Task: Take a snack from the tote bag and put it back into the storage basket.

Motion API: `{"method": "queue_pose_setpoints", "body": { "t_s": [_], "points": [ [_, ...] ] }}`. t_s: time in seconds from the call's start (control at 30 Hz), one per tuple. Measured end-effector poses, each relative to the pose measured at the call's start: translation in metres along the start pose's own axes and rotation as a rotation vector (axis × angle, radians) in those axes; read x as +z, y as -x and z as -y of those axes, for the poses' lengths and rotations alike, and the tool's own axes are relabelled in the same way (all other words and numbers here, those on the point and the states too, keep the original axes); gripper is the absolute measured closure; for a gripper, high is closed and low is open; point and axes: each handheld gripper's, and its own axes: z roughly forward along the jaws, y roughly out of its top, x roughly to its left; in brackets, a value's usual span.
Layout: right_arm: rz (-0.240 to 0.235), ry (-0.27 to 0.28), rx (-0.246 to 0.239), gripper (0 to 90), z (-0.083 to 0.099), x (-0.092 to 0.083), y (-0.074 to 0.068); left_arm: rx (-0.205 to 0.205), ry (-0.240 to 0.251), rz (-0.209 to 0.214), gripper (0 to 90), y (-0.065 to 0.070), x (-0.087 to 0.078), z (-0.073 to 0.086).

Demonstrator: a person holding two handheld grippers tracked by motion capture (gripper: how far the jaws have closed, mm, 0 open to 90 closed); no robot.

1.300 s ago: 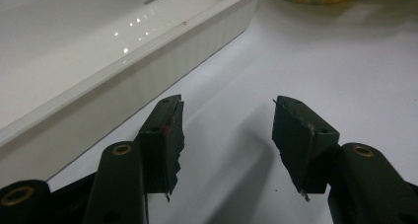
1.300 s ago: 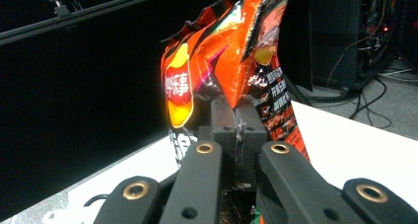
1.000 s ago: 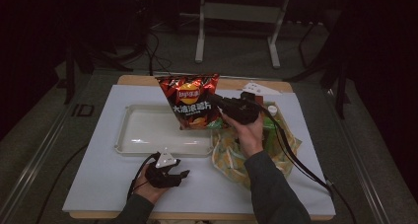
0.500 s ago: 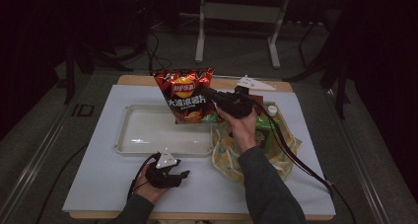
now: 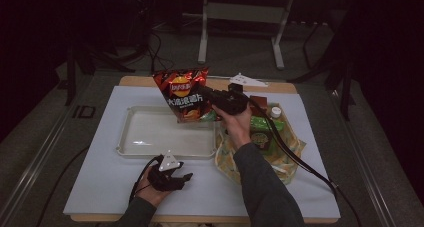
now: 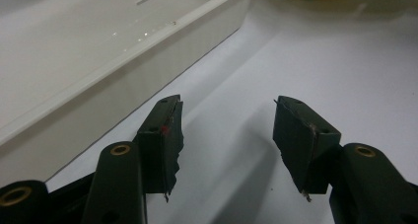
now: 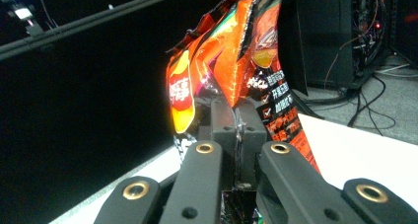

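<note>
A red and black chip bag (image 5: 183, 94) hangs upright in the air over the right end of the white tray (image 5: 150, 139). My right gripper (image 5: 204, 95) is shut on the bag's edge; in the right gripper view the jaws pinch the crinkled chip bag (image 7: 236, 76) between them at the right gripper (image 7: 237, 123). My left gripper (image 5: 175, 173) rests low on the white table near the front edge. In the left gripper view the left gripper (image 6: 226, 135) stands open with bare table between its fingers, and the tray wall (image 6: 98, 95) runs just to the left.
A patterned yellow-green cloth bag (image 5: 270, 152) lies right of the tray with green snack packs (image 5: 262, 132) and a white-capped bottle (image 5: 275, 112) on it. A black cable (image 5: 300, 162) trails from the right gripper across the table. A metal stand (image 5: 240, 17) is beyond the table.
My right gripper has carried the chip bag leftward and a little higher, from beside the cloth bag to above the tray's right end. The left gripper has stayed put.
</note>
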Motion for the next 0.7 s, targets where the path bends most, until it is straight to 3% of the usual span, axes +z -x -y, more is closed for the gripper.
{"method": "queue_pose_setpoints", "body": {
  "t_s": [0.27,0.47,0.7],
  "points": [
    [0.001,-0.006,0.036,89.9,0.012,0.019,0.007,0.008,0.000,-0.001,44.3,0.001,0.000,0.000],
    [0.016,-0.023,0.017,89.9,0.011,0.035,0.007,0.010,0.001,-0.001,44.1,0.000,0.000,0.000],
    [0.029,-0.016,0.036,89.8,0.015,0.044,0.017,0.017,0.001,0.001,44.0,0.001,-0.001,0.000]
  ]
}}
